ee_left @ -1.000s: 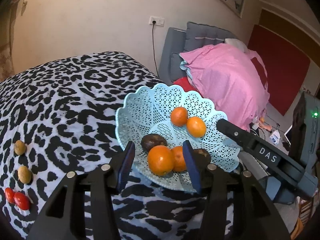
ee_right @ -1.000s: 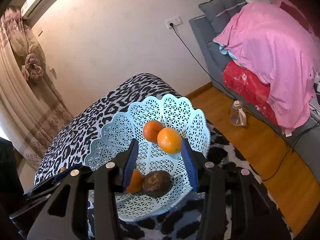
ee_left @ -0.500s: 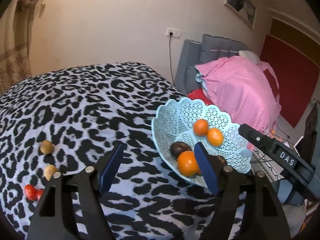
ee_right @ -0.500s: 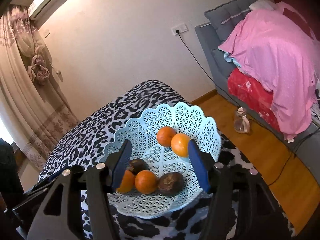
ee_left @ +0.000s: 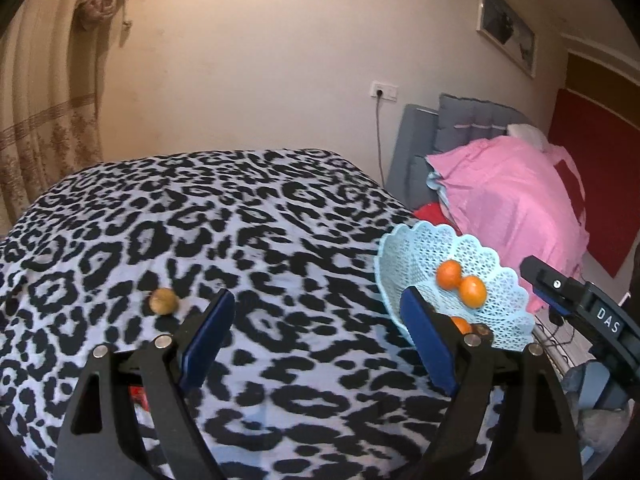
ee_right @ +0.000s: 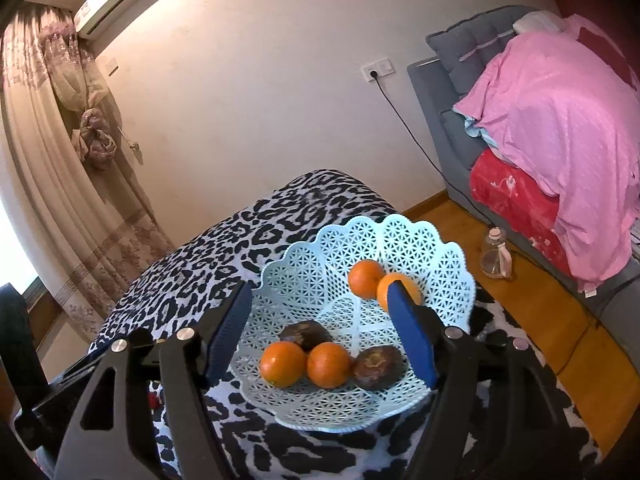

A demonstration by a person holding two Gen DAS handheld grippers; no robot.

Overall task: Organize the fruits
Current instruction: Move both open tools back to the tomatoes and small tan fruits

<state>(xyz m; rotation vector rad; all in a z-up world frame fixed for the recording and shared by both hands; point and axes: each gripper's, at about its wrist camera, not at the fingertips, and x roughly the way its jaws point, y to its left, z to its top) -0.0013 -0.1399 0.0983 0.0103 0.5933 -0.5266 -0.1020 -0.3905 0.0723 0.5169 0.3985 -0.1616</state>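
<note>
Fruits lie gathered in a pale blue lattice basket (ee_right: 440, 264) at the edge of a leopard-print surface (ee_left: 248, 232); both grippers hang open and empty.

Right wrist view: two oranges (ee_right: 365, 278) touch each other on the basket's far side; two more oranges (ee_right: 282, 363) sit side by side at the near side, with one dark brown fruit (ee_right: 306, 334) just behind them and another (ee_right: 378, 367) touching the right one; the right gripper (ee_right: 320, 330) has just been opening, its blue fingers (ee_right: 412, 332) spread wide above the basket with nothing pressed between them; left wrist view: the left gripper (ee_left: 316, 336) has likewise just been opening, fingers (ee_left: 208, 336) apart over bare cloth, the basket off to its right; a small tan fruit (ee_left: 164, 301) rests alone on the cloth near the left finger; something red (ee_left: 138, 394) shows behind that finger, too hidden to name.
</note>
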